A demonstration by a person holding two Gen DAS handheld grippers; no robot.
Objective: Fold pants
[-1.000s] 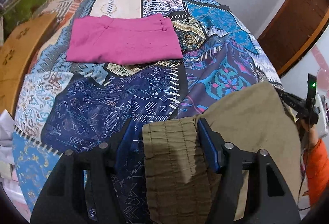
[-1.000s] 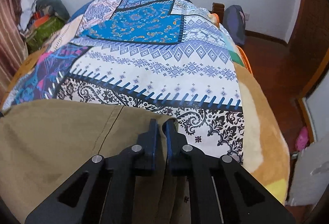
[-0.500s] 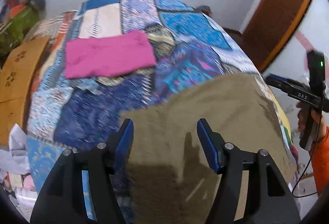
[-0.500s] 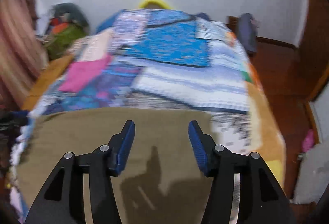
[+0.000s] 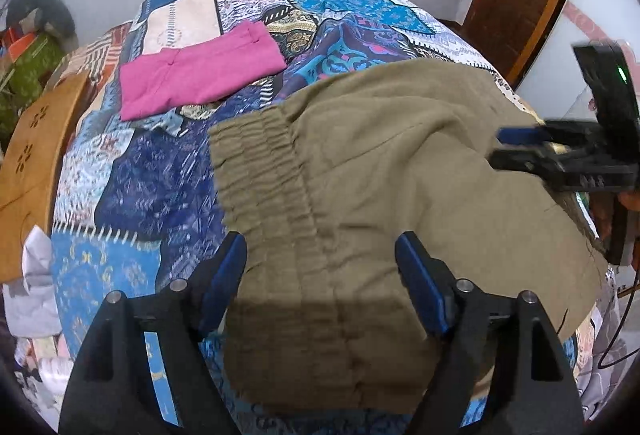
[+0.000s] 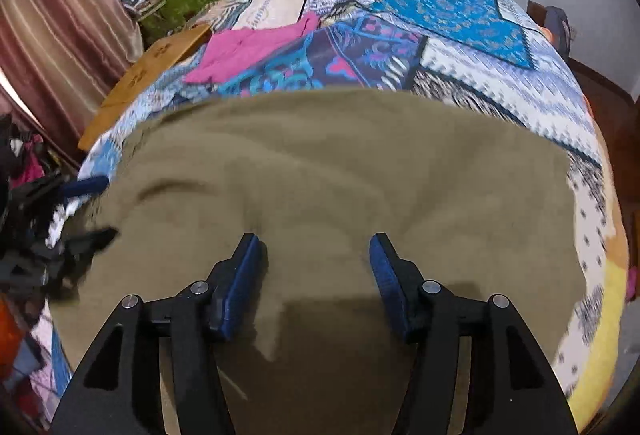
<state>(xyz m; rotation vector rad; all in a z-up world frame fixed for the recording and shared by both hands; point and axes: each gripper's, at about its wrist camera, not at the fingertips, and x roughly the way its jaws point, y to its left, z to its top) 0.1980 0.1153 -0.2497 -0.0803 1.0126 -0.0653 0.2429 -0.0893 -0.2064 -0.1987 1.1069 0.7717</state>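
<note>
Altogether, two folded pants: olive pair (image 5: pixel 380 187) (nearer), pink pair (image 5: pixel 200 71).

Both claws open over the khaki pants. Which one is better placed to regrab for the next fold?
Left, probably. The left claw hangs open directly over the elastic waistband of the khaki pants, a clear edge. The right claw faces plain mid-fabric with no edge between its fingers.

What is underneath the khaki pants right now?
The khaki pants lie spread on the patchwork bedspread, which shows around them. Whatever sits directly beneath the fabric is covered.
</note>
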